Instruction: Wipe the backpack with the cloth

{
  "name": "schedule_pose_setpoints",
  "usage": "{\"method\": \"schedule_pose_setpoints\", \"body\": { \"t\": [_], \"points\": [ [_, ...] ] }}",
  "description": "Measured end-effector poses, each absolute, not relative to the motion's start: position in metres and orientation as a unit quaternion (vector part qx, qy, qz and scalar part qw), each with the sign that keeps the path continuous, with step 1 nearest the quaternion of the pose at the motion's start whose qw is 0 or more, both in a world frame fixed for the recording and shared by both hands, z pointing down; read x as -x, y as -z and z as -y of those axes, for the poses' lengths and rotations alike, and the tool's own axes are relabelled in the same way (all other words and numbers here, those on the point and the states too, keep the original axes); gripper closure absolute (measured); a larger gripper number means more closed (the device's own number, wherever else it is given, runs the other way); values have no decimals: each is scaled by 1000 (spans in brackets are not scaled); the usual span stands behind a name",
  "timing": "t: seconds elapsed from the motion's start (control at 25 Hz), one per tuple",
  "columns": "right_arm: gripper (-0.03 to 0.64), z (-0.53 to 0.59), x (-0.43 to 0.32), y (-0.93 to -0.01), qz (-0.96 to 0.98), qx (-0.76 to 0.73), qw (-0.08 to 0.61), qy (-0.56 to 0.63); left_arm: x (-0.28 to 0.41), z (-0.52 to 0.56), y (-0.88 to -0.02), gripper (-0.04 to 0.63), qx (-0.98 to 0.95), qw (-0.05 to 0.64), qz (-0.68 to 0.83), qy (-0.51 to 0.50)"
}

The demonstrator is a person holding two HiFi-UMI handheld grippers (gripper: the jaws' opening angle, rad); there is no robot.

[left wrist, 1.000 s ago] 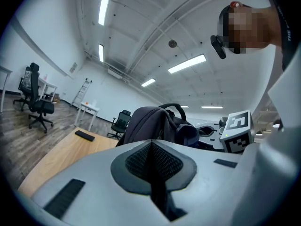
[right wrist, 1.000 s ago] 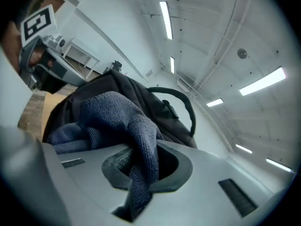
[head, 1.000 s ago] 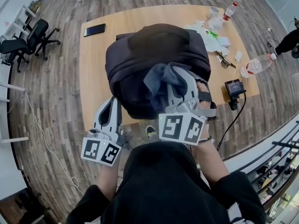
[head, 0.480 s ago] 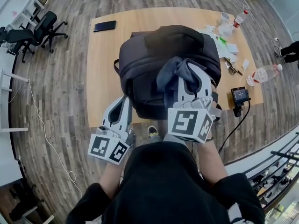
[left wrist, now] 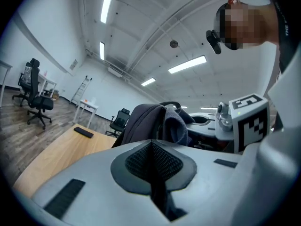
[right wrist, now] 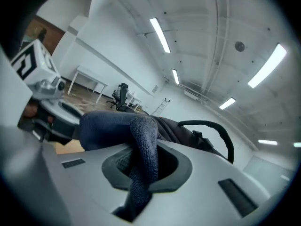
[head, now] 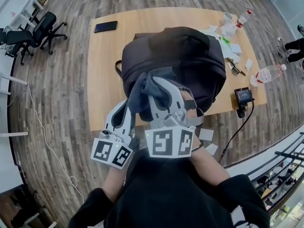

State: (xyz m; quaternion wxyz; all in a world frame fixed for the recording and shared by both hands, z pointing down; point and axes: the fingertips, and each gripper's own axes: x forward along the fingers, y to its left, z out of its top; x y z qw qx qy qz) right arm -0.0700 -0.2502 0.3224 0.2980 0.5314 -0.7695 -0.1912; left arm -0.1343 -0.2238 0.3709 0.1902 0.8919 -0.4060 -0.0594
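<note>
A black backpack [head: 183, 56] lies on the wooden table [head: 104, 80]. My right gripper [head: 153, 87] is shut on a crumpled blue-grey cloth [head: 144, 90], which rests on the backpack's near left side. In the right gripper view the cloth [right wrist: 143, 145] hangs between the closed jaws, with the backpack [right wrist: 188, 135] and its handle behind it. My left gripper [head: 123, 109] is shut on nothing, just off the backpack's near left edge. The left gripper view shows its pads pressed together [left wrist: 153, 147], with the cloth [left wrist: 181, 124] and backpack [left wrist: 141, 121] beyond.
A black phone [head: 106, 26] lies at the table's far left. Bottles [head: 266, 74], papers [head: 232, 44] and a small camera [head: 244, 98] crowd the right side. Office chairs [head: 28, 34] stand to the left. Paper scraps [head: 206, 134] lie on the floor near the front edge.
My right gripper has carried the cloth leftward across the backpack's near side, toward the left gripper. The left gripper has barely moved.
</note>
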Motion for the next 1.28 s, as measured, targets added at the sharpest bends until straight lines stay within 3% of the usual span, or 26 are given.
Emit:
{"method": "schedule_pose_setpoints", "body": {
  "t": [0.32,0.64,0.88,1.28],
  "points": [
    [580,245,-42,-333,650,-601,398,241,131,226,-370,580,-898,185,395,52],
    [580,229,-87,-293,592,-663,364,281,132,224,-371,580,-900,185,393,45],
    [580,254,-60,-294,644,-646,332,240,128,217,-379,580,-901,195,386,25],
    [580,262,101,-272,742,-539,275,288,144,209,-387,580,-890,209,404,17]
  ]
}}
